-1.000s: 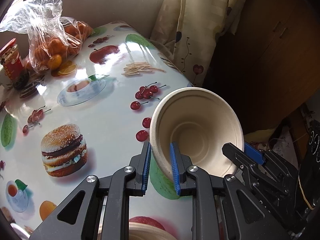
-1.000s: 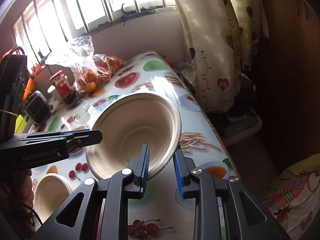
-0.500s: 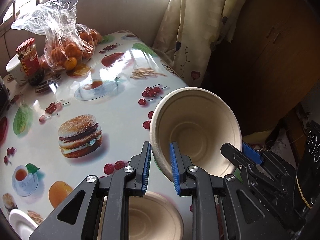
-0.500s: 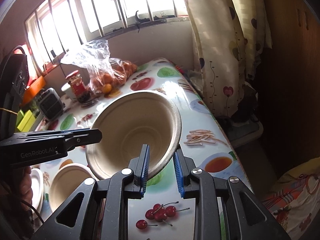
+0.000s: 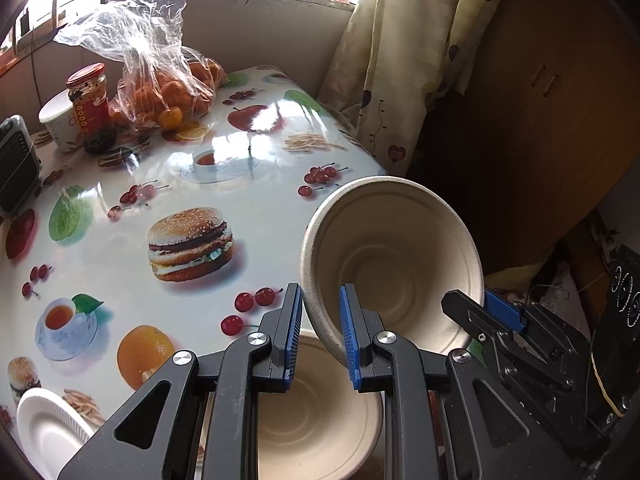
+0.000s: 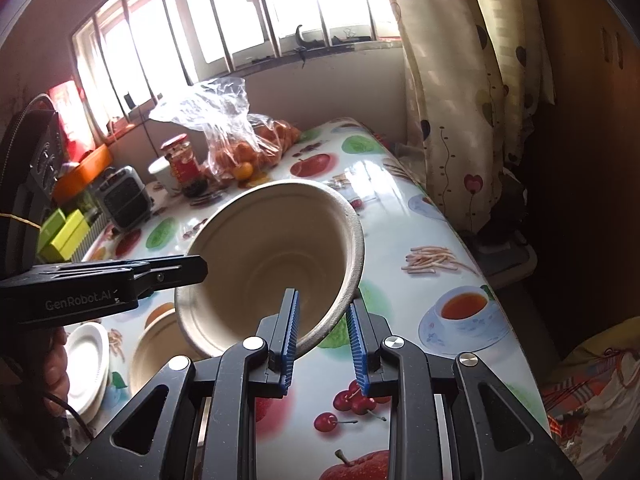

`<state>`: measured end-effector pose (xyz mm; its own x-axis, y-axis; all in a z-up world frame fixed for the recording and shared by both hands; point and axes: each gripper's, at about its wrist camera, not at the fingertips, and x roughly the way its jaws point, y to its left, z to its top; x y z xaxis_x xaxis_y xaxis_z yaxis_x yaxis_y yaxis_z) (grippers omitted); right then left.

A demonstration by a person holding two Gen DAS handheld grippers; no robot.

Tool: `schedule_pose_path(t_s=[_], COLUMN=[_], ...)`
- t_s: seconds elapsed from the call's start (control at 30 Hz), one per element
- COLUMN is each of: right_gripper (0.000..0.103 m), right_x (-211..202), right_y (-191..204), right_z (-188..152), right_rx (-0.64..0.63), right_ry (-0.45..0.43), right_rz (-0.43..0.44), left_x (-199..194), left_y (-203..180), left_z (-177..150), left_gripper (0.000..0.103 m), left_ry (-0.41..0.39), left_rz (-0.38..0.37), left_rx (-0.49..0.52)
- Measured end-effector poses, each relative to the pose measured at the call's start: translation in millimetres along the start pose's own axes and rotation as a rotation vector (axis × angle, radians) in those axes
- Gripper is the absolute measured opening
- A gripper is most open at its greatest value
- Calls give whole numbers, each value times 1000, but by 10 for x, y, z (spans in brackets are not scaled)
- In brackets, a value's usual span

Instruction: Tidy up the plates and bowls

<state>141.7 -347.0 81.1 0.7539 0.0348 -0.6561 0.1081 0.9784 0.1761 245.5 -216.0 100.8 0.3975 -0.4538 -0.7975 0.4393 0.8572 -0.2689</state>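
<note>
I hold the beige pulp bowl (image 5: 394, 268) tilted above the counter (image 5: 120, 248), my left hand-held gripper (image 5: 320, 336) and right hand-held gripper (image 6: 322, 342) both clamped on its rim. It looks light, stiff but crushable; the rolled rim seems the safest grip. A second bowl (image 5: 320, 412) sits below.

Bagged oranges (image 5: 168, 92), red-lidded jar (image 5: 89, 100)
</note>
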Motion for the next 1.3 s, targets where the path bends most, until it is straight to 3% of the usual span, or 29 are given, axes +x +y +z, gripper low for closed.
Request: schedule_pose_path(t_s=[0.73,1.3], right_gripper=[23,23], right_x=[-124,-30], right_y=[375,573], right_z=[-253,-527], right_rx=[-36,-54], right_ry=[8,66], right_rz=[69,97], left_x=[-353,-318], left_y=[299,510], left_z=[-391,-700], left_gripper=[21,21], left_ry=[-21,23], left_rz=[14,39], left_rx=[-67,-125])
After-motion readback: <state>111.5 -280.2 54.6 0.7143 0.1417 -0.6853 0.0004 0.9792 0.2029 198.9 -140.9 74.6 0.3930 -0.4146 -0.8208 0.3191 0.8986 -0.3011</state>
